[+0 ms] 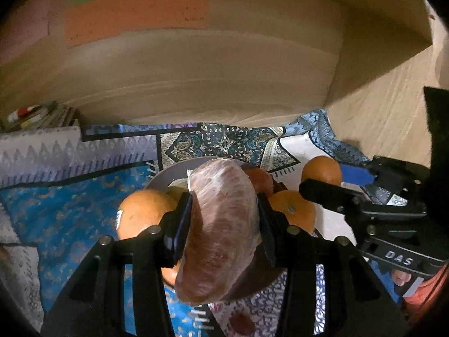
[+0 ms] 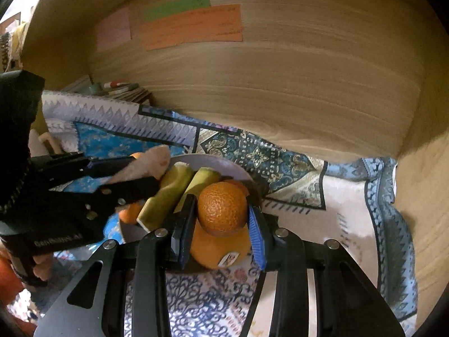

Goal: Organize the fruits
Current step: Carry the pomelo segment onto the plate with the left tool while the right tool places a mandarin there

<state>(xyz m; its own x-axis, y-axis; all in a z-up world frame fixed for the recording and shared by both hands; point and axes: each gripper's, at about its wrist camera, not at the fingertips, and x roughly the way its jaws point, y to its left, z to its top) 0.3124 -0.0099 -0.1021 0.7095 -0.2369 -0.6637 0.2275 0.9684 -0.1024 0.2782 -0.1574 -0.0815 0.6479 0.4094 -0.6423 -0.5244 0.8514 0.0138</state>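
My left gripper (image 1: 224,199) is shut on a large peeled pink pomelo wedge (image 1: 221,230) and holds it over a grey plate (image 1: 165,174). Oranges (image 1: 143,213) lie on the plate beside it. My right gripper (image 2: 221,210) is shut on a small orange (image 2: 223,206), held just above a bigger orange with a sticker (image 2: 219,250) at the plate's (image 2: 224,165) near edge. Green-yellow fruit pieces (image 2: 168,193) lie on the plate. The right gripper also shows in the left wrist view (image 1: 328,182), and the left gripper with the wedge shows in the right wrist view (image 2: 140,171).
A patterned blue and white cloth (image 2: 308,185) covers the surface. A wooden wall (image 2: 280,84) with coloured paper notes (image 2: 193,25) stands close behind. Books and small items (image 2: 123,90) lie at the back left. Another wooden panel (image 2: 421,196) closes the right side.
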